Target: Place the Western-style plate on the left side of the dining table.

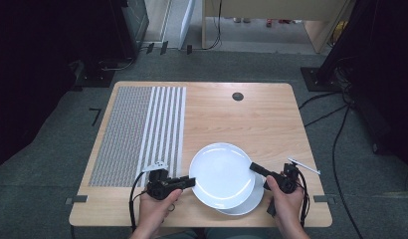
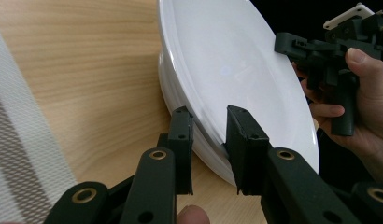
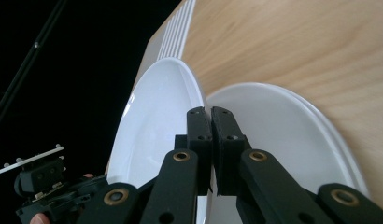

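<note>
Top plate (image 1: 221,172) is being lifted off the stack (image 1: 252,199) at the worktop's (image 1: 252,119) near edge, left gripper (image 1: 191,182) and right gripper (image 1: 254,167) each with fingers clamped on opposite rims; next move requires an even, level raise clear of the stack.

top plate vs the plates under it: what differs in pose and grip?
The top plate is raised and tilted, clear of the stack; the lower plates lie flat on the table. The top plate is clamped at opposite rims by the left gripper and the right gripper; nothing grips the lower plates. The top plate sits offset toward the striped mat, partly covering the lower plates. Both are plain white, round and look empty.
</note>
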`<action>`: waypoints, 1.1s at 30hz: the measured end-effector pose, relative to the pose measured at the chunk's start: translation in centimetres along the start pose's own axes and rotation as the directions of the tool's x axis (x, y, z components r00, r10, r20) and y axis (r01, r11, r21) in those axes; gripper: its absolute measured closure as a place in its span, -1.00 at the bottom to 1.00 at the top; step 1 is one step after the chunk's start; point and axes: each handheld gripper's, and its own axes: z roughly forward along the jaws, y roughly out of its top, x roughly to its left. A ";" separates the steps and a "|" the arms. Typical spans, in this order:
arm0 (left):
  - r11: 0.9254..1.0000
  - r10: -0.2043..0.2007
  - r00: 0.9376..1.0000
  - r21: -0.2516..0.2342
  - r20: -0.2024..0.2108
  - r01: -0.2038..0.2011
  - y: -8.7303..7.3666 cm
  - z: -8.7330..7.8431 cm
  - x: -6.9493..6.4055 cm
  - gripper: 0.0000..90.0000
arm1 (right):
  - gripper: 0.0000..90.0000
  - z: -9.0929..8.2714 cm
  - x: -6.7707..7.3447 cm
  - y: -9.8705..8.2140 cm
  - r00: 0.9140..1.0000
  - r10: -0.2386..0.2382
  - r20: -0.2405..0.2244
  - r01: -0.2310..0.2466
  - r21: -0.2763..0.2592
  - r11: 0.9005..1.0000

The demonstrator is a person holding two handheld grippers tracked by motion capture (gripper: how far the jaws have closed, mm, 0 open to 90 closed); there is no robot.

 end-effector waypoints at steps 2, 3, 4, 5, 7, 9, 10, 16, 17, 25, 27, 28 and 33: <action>1.000 -0.007 1.000 -0.016 -0.006 0.007 0.4 -0.9 0.5 0.63 | 0.97 0.8 1.0 0.4 1.000 -0.021 -0.016 0.021 0.005 1.000; 1.000 -0.011 1.000 -0.021 -0.010 0.011 0.6 -1.2 0.7 0.64 | 0.97 1.1 1.4 0.6 1.000 -0.023 -0.020 0.023 0.007 1.000; 1.000 -0.011 1.000 -0.021 -0.010 0.011 0.6 -1.2 0.7 0.64 | 0.97 1.1 1.4 0.6 1.000 -0.023 -0.020 0.023 0.007 1.000; 1.000 -0.014 1.000 -0.027 -0.015 0.013 0.8 -1.6 0.9 0.64 | 0.97 1.5 1.8 0.7 0.999 -0.030 -0.023 0.030 0.010 0.999; 0.999 -0.020 1.000 -0.036 -0.022 0.019 1.1 -2.2 1.3 0.64 | 0.97 2.2 2.4 0.8 0.999 -0.035 -0.027 0.035 0.012 0.999; 0.999 -0.019 0.999 -0.041 -0.029 0.018 1.5 -2.8 1.6 0.64 | 0.97 3.4 3.1 0.9 0.999 -0.038 -0.031 0.038 0.019 0.999; 0.999 -0.019 0.999 -0.044 -0.034 0.017 1.7 -3.2 1.8 0.64 | 0.97 3.4 3.1 0.9 0.999 -0.038 -0.031 0.038 0.019 0.999; 0.998 -0.024 0.997 -0.064 -0.075 0.020 2.8 -5.8 3.4 0.65 | 0.97 6.1 5.1 0.8 0.997 -0.065 -0.041 0.066 0.032 0.997; 0.997 -0.032 0.996 -0.073 -0.088 0.025 3.0 -6.6 3.9 0.65 | 0.97 7.1 5.8 0.6 0.997 -0.066 -0.043 0.067 0.041 0.997; 0.995 -0.054 0.991 -0.090 -0.126 0.042 4.8 -10.3 6.1 0.66 | 0.97 11.6 8.4 0.4 0.997 -0.049 -0.066 0.054 0.071 0.996; 0.994 -0.061 0.989 -0.101 -0.137 0.047 5.2 -11.1 6.7 0.66 | 0.97 12.6 9.1 0.4 0.996 -0.048 -0.075 0.053 0.073 0.996; 0.994 -0.061 0.989 -0.101 -0.137 0.047 5.2 -11.1 6.7 0.66 | 0.97 12.6 9.1 0.4 0.996 -0.048 -0.075 0.053 0.073 0.996; 0.990 -0.087 0.983 -0.124 -0.160 0.068 5.6 -12.7 8.1 0.66 | 0.97 14.8 10.5 0.3 0.995 -0.043 -0.087 0.050 0.079 0.996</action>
